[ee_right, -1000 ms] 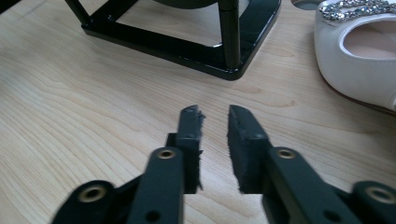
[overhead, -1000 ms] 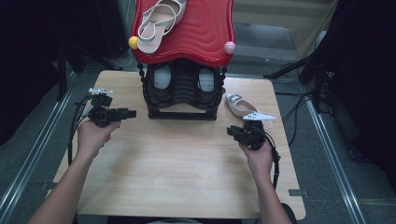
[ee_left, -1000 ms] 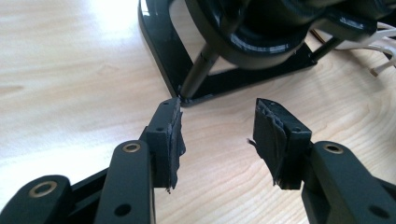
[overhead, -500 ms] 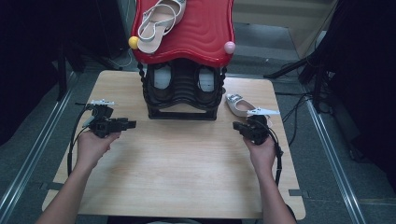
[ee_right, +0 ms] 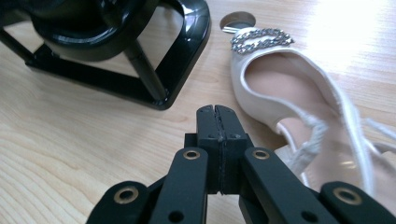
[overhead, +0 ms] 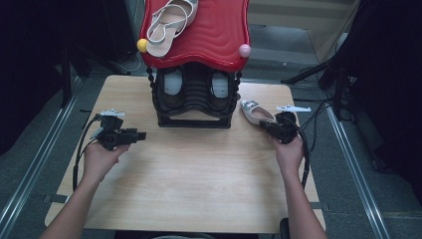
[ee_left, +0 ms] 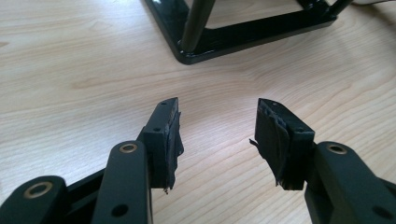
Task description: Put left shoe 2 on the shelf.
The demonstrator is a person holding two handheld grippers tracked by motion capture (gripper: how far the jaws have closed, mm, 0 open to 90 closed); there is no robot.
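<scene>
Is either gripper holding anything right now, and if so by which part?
Nothing is held. The right gripper has its jaws shut on nothing, beside the white shoe on the table. The left gripper is open over bare wood.

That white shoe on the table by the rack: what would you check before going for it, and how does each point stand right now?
1. Right gripper ready to take it: not ok. The jaws are shut with nothing between them; they have just closed.
2. White shoe within easy reach: ok. It lies on the table just beyond and beside the right gripper.
3. Shoe free to lift: ok. It lies apart from the black shoe rack, nothing on it.
4. Straps clear of the jaws: cannot tell. They lie loose close beside the gripper.
5. Left gripper out of the way: ok. It is open, empty, at the rack's other side.
</scene>
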